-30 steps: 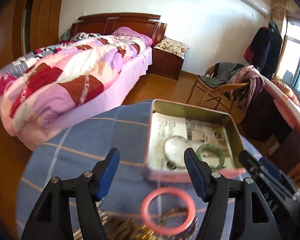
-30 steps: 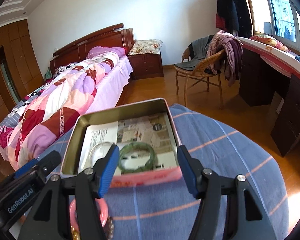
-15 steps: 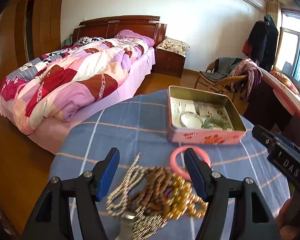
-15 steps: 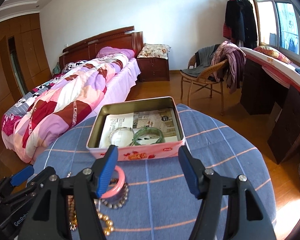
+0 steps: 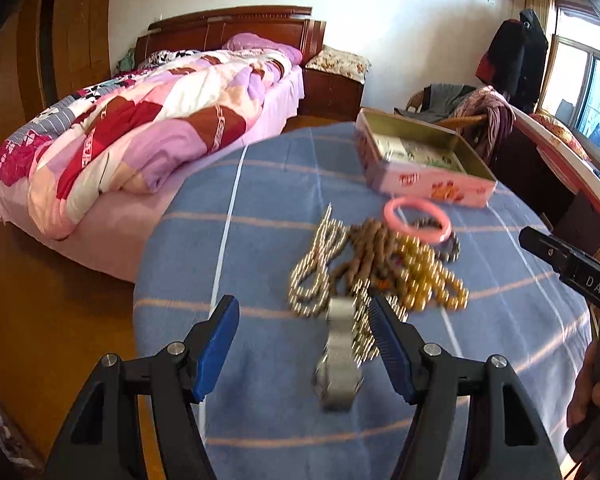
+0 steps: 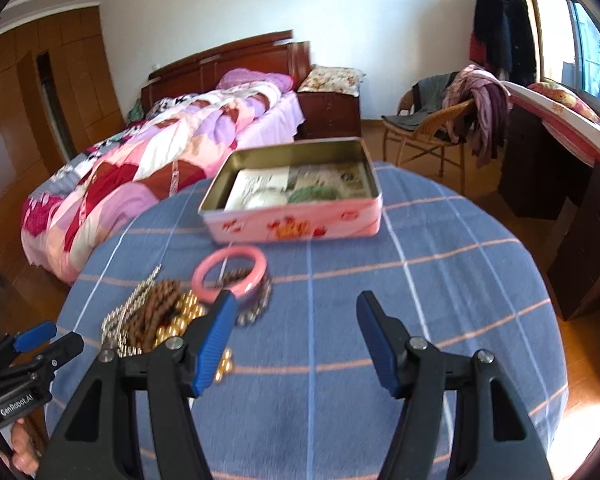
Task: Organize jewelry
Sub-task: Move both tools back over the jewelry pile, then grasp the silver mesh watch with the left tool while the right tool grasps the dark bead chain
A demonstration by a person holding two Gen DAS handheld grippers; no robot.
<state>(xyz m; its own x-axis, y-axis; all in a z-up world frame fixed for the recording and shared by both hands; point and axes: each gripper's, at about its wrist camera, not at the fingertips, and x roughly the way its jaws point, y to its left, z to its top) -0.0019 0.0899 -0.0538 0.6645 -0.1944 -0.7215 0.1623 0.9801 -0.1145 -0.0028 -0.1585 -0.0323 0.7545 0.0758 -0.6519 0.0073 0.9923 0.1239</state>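
Note:
A pink tin box (image 5: 428,184) (image 6: 296,226) stands open on the blue checked tablecloth (image 5: 260,216) (image 6: 440,264), with a green bangle (image 6: 312,194) and a clear bangle inside. In front of it lies a pile of jewelry: a pink bangle (image 5: 416,216) (image 6: 230,272), brown beads (image 5: 366,248) (image 6: 152,314), gold beads (image 5: 428,276) (image 6: 180,320), a silver chain (image 5: 316,272) and a metal watch (image 5: 338,364). My left gripper (image 5: 304,340) is open, low above the watch. My right gripper (image 6: 294,334) is open and empty, right of the pile.
A bed (image 5: 140,120) with a patchwork quilt stands behind the table on the left. A wicker chair (image 6: 432,132) draped with clothes and a dark desk (image 6: 560,168) stand at the right. The round table's edge drops to a wooden floor.
Both grippers have pulled back from the tin toward the near side of the table. The jewelry pile and the watch have come into the left view. Both grippers stay open.

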